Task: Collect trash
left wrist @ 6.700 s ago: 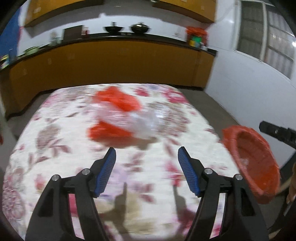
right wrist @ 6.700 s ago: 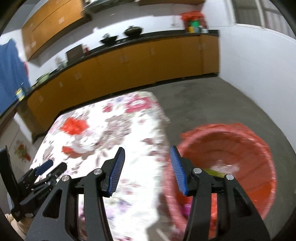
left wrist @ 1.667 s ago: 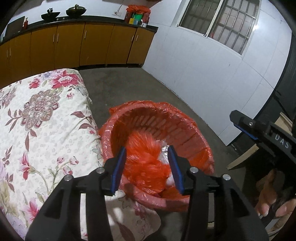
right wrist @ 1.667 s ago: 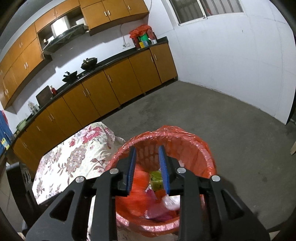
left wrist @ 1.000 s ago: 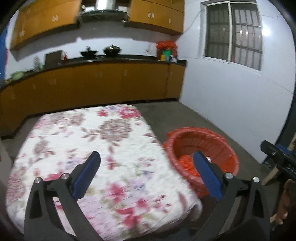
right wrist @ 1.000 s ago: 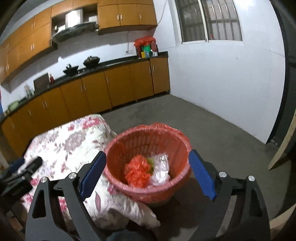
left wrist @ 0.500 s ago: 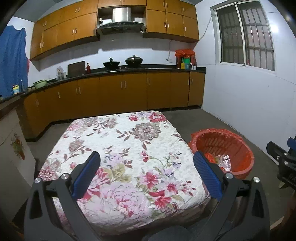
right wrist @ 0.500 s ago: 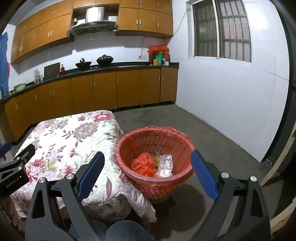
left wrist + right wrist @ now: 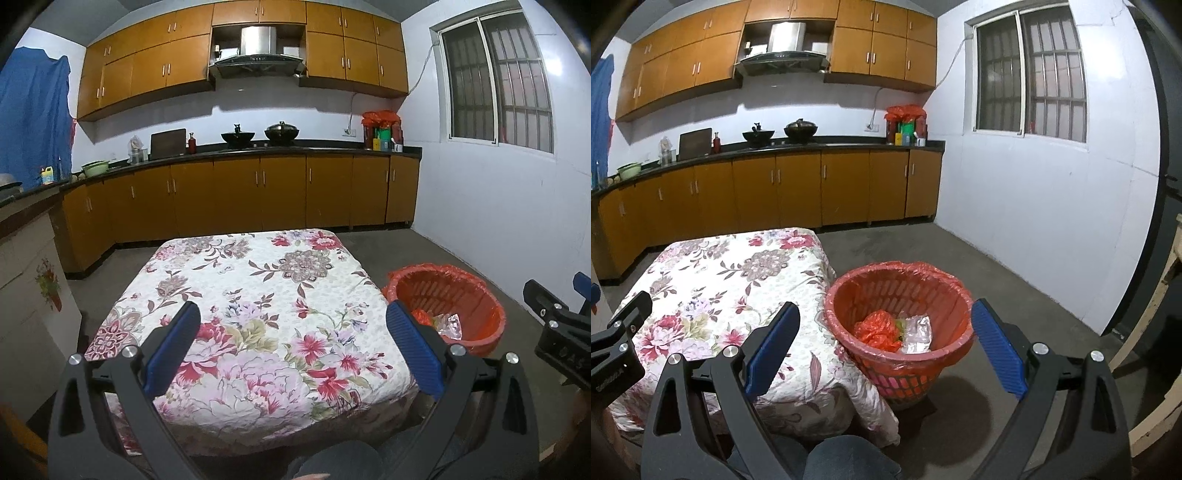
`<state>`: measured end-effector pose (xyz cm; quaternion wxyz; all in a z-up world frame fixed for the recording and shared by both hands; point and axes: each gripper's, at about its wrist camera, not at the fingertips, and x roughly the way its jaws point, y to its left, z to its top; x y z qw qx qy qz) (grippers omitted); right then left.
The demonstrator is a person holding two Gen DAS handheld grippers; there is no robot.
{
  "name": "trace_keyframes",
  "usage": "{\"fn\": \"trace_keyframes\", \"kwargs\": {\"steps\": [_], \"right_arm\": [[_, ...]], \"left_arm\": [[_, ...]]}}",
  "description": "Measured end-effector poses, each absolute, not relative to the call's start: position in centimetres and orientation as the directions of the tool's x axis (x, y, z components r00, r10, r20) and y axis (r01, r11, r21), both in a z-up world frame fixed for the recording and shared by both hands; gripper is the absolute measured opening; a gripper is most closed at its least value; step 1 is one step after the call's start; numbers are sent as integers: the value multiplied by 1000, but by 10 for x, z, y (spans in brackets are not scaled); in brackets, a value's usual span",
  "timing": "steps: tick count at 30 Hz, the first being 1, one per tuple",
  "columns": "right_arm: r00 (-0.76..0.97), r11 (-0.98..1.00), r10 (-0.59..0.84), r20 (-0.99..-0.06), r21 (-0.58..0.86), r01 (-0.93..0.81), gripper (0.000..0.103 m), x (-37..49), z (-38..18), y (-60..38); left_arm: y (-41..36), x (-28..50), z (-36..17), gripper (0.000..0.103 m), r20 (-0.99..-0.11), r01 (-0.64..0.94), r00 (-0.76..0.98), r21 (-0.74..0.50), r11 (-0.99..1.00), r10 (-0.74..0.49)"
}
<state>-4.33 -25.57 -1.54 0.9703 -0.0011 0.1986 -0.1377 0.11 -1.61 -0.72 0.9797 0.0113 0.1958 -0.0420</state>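
- The left gripper (image 9: 293, 341) hangs above the near edge of the floral table (image 9: 258, 295), jaws spread wide, holding nothing.
- The red basket (image 9: 901, 317) stands on the floor just right of the table; a crumpled red bag (image 9: 877, 330) and clear wrapper (image 9: 916, 334) lie inside.
- The right gripper (image 9: 884, 339) hovers before the basket, released and empty.

Left tool (image 9: 293, 345) jaws spread wide, empty, right tool (image 9: 886, 345) likewise spread, empty
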Motion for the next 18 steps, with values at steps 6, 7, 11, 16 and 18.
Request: {"fn": "trace_keyframes", "kwargs": {"steps": [6, 7, 11, 16, 18], "right_arm": [[887, 952, -304, -348, -79, 295, 93, -52, -13, -248], [886, 951, -306, -349, -77, 298, 93, -52, -14, -248], [876, 947, -316, -364, -73, 311, 93, -52, -17, -248], [870, 948, -314, -381, -73, 310, 93, -51, -21, -249], [868, 948, -314, -386, -74, 310, 93, -50, -22, -249]], "left_arm": [[-14, -8, -6, 99, -378, 80, 923, -6, 997, -77], [-14, -9, -6, 99, -377, 78, 923, -8, 997, -75], [-12, -11, -7, 99, -375, 71, 924, -11, 997, -70], [-12, -12, -10, 99, -389, 71, 918, -19, 997, -73], [-11, -11, -12, 99, -397, 73, 915, -23, 997, -76]]}}
